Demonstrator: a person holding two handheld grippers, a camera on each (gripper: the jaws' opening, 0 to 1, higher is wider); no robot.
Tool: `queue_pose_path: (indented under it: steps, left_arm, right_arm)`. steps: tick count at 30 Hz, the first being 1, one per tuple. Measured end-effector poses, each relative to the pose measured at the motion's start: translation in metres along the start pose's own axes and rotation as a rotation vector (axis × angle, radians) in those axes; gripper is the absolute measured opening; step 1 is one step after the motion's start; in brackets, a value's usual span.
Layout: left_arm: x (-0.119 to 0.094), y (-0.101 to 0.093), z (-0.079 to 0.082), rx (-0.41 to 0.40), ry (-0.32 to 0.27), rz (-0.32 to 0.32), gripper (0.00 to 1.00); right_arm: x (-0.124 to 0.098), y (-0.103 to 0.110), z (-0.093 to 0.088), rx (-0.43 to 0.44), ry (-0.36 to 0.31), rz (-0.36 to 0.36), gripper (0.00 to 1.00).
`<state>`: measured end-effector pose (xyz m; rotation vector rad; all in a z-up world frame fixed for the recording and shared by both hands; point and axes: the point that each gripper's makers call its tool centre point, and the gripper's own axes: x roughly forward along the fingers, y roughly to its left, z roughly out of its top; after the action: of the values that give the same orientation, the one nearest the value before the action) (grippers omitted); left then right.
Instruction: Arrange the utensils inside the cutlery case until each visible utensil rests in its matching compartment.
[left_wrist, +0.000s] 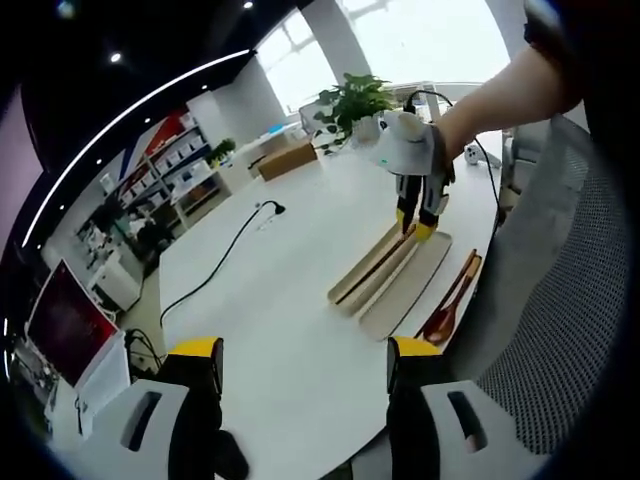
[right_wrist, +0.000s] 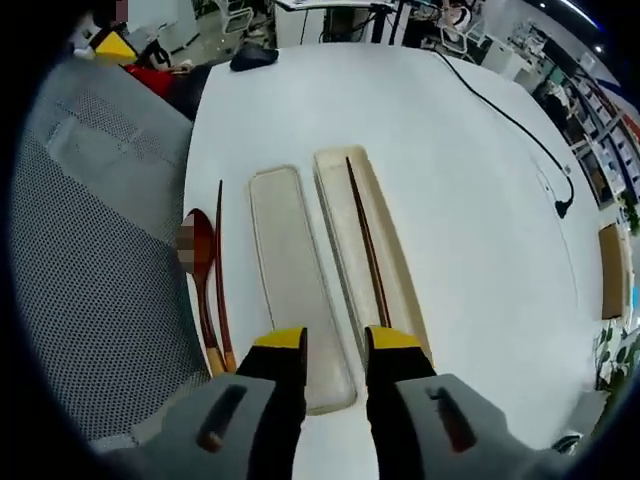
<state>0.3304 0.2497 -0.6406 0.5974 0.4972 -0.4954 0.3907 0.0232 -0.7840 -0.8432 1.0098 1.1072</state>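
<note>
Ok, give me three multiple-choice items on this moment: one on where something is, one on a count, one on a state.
1. Where does the spoon lie?
A. Inside the cutlery case
B. On the table, outside the case
C. Between the right tool's jaws

2. How many chopsticks lie inside the cutlery case?
A. None
B. One
C. Two

3. How do the left tool's jaws stand?
A. Apart, with nothing between them
B. Shut on a chopstick
C. Shut on the spoon

Key: 1 B, the right gripper view shows the spoon on the white tabletop near its edge, beside a loose chopstick. 2 B, a single chopstick runs along the case, while the other lies on the table. 3 A, the left gripper view shows bare table between its two yellow-tipped jaws.
</note>
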Motion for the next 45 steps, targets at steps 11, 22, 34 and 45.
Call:
queue_pose_path:
  steps: [11,22,34,45]
  left_arm:
    - [0.000,0.000,0.000,0.003,-0.001,0.002,0.68]
    - [-0.001,0.000,0.000,0.004,-0.002,0.006,0.68]
    - [0.000,0.000,0.000,0.008,0.003,0.004,0.68]
    - [-0.001,0.001,-0.002,0.008,0.008,0.012,0.68]
  right_arm:
    - [0.003,0.031,0.002,0.004,-0.011,0.058,0.20]
    - [0.008,0.050,0.002,-0.018,0.010,0.114,0.20]
    - [0.022,0.077,0.002,-0.102,0.030,0.156,0.18]
    - [0.031,0.087,0.004,-0.127,0.041,0.166,0.17]
